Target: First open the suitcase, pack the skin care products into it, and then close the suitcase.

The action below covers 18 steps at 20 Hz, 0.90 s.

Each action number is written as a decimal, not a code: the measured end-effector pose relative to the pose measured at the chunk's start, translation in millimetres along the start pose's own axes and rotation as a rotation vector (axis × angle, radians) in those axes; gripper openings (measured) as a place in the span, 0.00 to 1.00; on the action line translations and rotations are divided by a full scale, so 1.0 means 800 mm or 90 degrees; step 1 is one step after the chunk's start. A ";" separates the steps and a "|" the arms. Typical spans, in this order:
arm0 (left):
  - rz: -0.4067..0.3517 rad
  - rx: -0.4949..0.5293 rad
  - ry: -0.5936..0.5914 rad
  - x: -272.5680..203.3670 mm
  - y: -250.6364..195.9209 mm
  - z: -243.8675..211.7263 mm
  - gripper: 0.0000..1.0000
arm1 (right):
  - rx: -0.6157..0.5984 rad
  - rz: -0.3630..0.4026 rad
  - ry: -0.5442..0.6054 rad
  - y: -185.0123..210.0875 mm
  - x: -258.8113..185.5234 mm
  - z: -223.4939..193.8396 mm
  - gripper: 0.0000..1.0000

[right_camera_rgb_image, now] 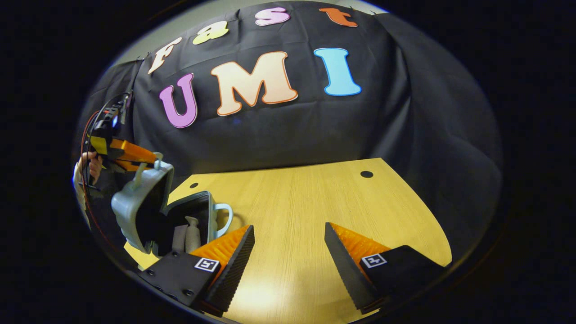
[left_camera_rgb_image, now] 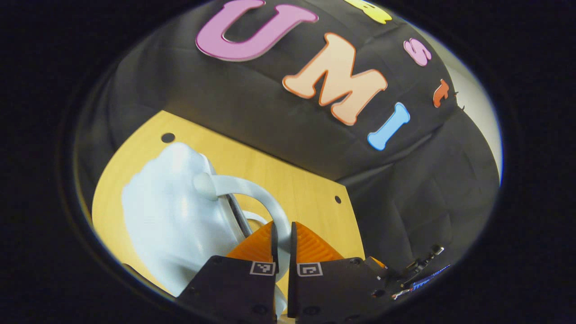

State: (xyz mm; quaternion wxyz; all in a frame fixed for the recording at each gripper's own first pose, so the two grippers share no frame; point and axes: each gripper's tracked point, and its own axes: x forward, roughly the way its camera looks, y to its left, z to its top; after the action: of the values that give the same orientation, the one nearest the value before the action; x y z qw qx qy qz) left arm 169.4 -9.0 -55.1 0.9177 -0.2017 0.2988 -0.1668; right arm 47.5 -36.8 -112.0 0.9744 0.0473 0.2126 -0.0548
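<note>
Suitcase (right_camera_rgb_image: 148, 211) sits half open at far left of right gripper's (right_camera_rgb_image: 290, 252) camera, on wooden table (right_camera_rgb_image: 315, 202), pale grey-blue shell w/ dark lining. Lid (right_camera_rgb_image: 130, 211) is tilted up off the base, held by its handle (right_camera_rgb_image: 141, 173) in left gripper (right_camera_rgb_image: 144, 163), which comes in from above-left w/ a hand (right_camera_rgb_image: 92, 164) behind it. Inside the base: a pump bottle (right_camera_rgb_image: 193, 234) and a tube (right_camera_rgb_image: 179, 237) standing upright, side by side. Base's own handle (right_camera_rgb_image: 225, 218) pokes out toward table centre.

Left gripper view: left gripper's orange fingers (left_camera_rgb_image: 263, 245) nearly closed, clamped on both sides of the lid's curved handle (left_camera_rgb_image: 265, 202) straight ahead; lid shell bulges just left of the fingertips.

Right gripper: fingers spread wide, nothing between them, bare tabletop ahead, suitcase just beyond its left finger (right_camera_rgb_image: 225, 256).
</note>
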 end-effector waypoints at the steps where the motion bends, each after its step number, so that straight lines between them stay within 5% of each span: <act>1: 0.001 0.001 0.020 0.027 -0.003 -0.014 0.03 | 0.003 -0.007 0.000 -0.008 -0.003 -0.001 0.98; 9: 0.063 -0.046 0.179 0.154 0.026 -0.114 0.04 | 0.022 -0.059 0.012 -0.047 -0.015 -0.019 0.94; 13: 0.093 0.016 0.202 0.174 0.035 -0.129 0.03 | 0.046 -0.066 0.015 -0.056 -0.021 -0.025 0.98; 16: 0.110 0.052 0.202 0.173 0.033 -0.127 0.12 | 0.050 -0.065 0.010 -0.056 -0.021 -0.022 0.94; 18: 0.110 0.065 0.190 0.168 0.022 -0.125 0.36 | 0.045 -0.060 0.002 -0.051 -0.022 -0.014 0.94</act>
State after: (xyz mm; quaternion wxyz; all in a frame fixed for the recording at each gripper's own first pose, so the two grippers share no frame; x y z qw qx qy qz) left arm 214.3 -78.5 -201.8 0.8833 -0.1011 0.4390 -0.1301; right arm 22.3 -74.7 -117.5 0.9682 0.0718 0.2139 -0.1080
